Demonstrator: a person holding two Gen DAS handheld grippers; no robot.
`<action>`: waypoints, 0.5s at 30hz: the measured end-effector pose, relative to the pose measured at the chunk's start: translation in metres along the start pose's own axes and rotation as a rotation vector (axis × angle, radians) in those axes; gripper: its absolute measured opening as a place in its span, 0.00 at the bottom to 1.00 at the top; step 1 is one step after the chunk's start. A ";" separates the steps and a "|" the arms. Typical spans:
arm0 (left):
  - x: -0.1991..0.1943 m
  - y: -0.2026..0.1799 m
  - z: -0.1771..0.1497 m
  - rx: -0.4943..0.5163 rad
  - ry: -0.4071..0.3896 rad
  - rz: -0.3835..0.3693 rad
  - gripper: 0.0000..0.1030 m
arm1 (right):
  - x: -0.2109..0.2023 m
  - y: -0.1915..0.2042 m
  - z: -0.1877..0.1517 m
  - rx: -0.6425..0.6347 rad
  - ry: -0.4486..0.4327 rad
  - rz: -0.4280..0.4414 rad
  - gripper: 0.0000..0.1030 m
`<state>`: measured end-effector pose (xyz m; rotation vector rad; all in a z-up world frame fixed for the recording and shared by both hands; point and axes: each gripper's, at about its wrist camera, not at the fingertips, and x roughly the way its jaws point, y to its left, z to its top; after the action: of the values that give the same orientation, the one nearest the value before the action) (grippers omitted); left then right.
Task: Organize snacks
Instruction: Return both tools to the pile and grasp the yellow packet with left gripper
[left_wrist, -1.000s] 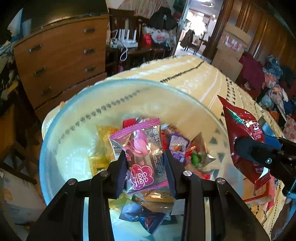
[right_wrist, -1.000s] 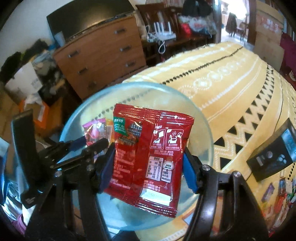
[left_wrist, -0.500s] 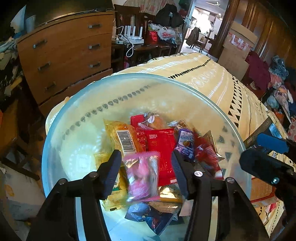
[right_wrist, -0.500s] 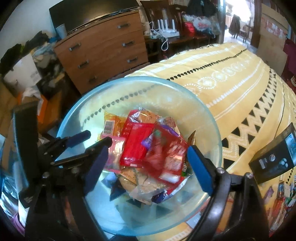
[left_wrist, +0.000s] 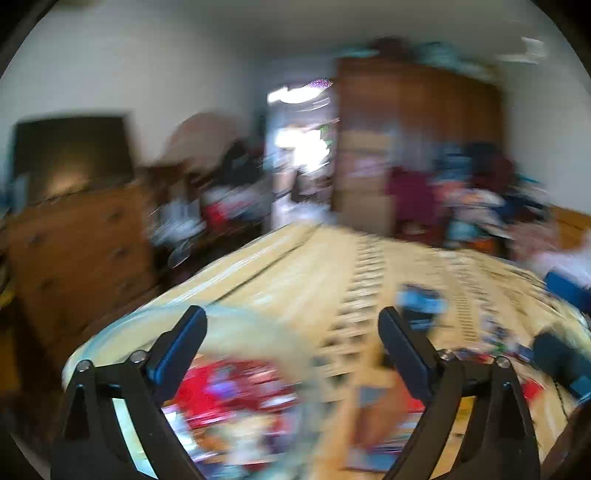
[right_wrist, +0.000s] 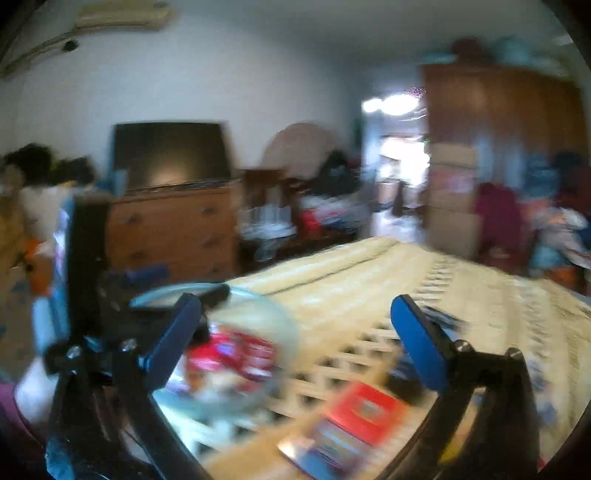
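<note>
Both views are motion-blurred. A clear bluish bowl (left_wrist: 122, 332) holding several snack packets (left_wrist: 236, 391) sits at the lower left of the left wrist view, and it also shows in the right wrist view (right_wrist: 258, 306). My left gripper (left_wrist: 291, 354) is open wide and empty, above the bowl's right side. My right gripper (right_wrist: 295, 339) is open wide and empty, to the right of the bowl. A red snack packet (right_wrist: 362, 406) lies on the yellow patterned cloth (right_wrist: 369, 273) below the right gripper. The left gripper's body (right_wrist: 88, 258) stands at the left of the right wrist view.
A dark box (left_wrist: 421, 302) and more loose packets (left_wrist: 495, 350) lie on the cloth to the right. A wooden dresser (right_wrist: 173, 236) with a TV stands behind the bowl. A wardrobe (left_wrist: 413, 140) and piled clothes stand at the far side.
Both grippers let their packets drop into the bowl, opened wide, then swung up and to the right, away from the bowl. The views now look across the room.
</note>
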<state>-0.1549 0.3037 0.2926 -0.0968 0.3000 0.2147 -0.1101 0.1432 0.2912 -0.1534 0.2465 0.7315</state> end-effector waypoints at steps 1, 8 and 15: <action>-0.003 -0.026 -0.001 0.027 0.002 -0.071 0.93 | -0.012 -0.014 -0.011 0.019 0.023 -0.036 1.00; 0.043 -0.218 -0.068 0.232 0.283 -0.555 0.93 | -0.085 -0.149 -0.139 0.272 0.327 -0.363 1.00; 0.198 -0.293 -0.179 0.351 0.657 -0.392 0.87 | -0.135 -0.219 -0.225 0.502 0.481 -0.442 1.00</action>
<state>0.0449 0.0353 0.0811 0.1272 0.9562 -0.2716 -0.0966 -0.1550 0.1237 0.0981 0.8176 0.1678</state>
